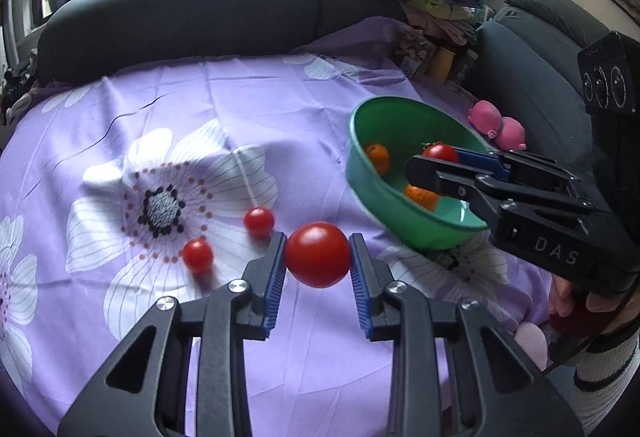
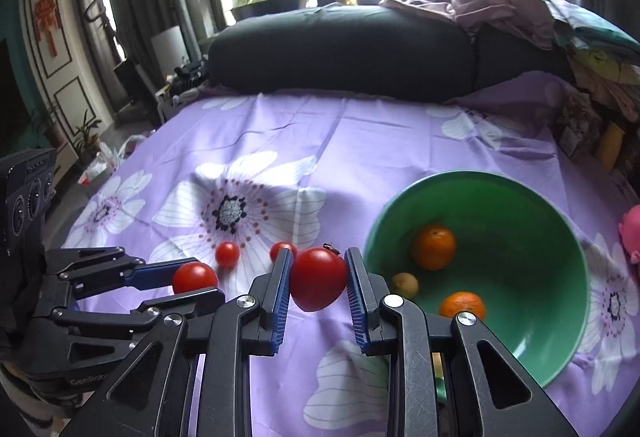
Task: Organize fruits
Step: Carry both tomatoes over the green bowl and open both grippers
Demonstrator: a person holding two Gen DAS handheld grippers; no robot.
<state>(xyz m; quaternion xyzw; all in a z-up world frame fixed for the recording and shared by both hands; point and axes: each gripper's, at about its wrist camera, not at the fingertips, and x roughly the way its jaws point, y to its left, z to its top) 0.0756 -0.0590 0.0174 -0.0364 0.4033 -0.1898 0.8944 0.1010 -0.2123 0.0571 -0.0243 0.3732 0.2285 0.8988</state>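
Two loose cherry tomatoes, one small (image 1: 197, 255) and one just beside it (image 1: 259, 222), lie on the floral purple cloth (image 1: 248, 109) well to the left of the green bowl (image 1: 404, 117). Nearer the bowl, the left gripper (image 1: 318, 255) is clamped on a red tomato (image 1: 318, 255), its blue-padded fingers (image 1: 275, 277) pressing both sides of the fruit, which is raised off the cloth left of the bowl. The right gripper (image 2: 319, 279) likewise pinches a second tomato with a stem (image 2: 319, 279); in the left wrist view this fruit (image 1: 440, 152) is held over the bowl's interior, while in the right wrist view it appears just left of the rim. Inside the bowl (image 2: 500, 181) rest two small oranges (image 2: 434, 246) (image 2: 462, 305) and a yellowish-green fruit (image 2: 405, 285), apart from one another. To the right of the bowl, a pink pig toy (image 1: 498, 124) lies on the cloth against the grey sofa (image 1: 532, 77).
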